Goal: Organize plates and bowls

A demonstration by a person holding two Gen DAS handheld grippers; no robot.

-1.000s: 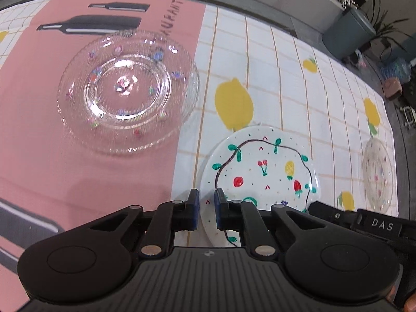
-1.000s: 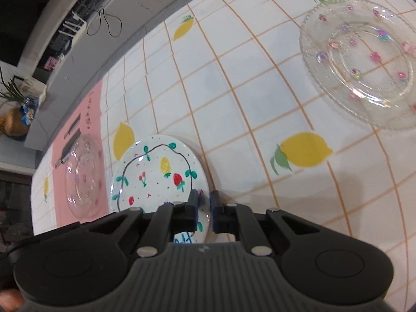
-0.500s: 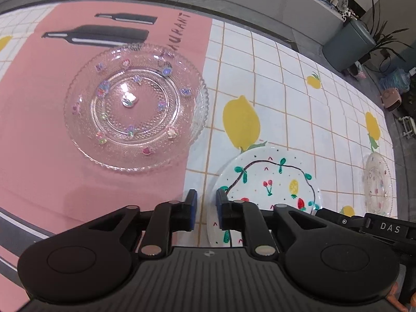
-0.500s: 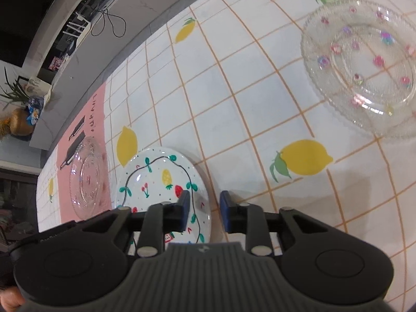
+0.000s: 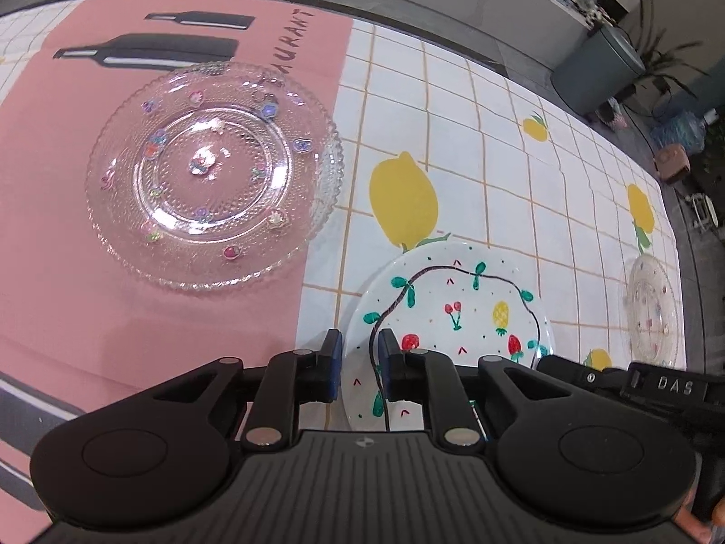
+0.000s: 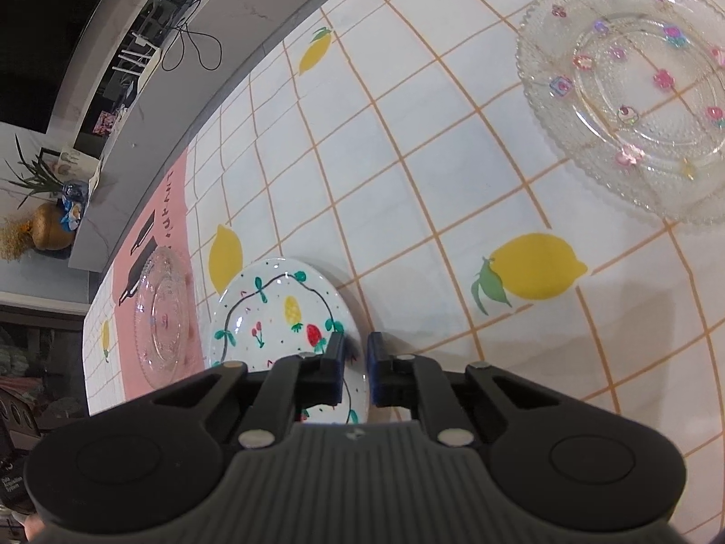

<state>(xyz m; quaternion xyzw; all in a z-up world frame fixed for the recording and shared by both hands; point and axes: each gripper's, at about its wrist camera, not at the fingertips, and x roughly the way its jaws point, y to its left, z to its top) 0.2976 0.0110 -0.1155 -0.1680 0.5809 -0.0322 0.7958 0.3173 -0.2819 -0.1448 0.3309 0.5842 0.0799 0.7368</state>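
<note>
Both claws straddle opposite rims of the painted fruit plate [image 5: 453, 313]: the left gripper [image 5: 358, 353] is pinched on its left edge, while the right gripper's [image 6: 354, 353] jaws are closing over its right edge. A glass plate [image 5: 213, 177] lies on the pink cloth [image 5: 68, 294] up-left of the left gripper, the nearer one; another glass plate [image 6: 630, 90] sits well off to the right.
</note>
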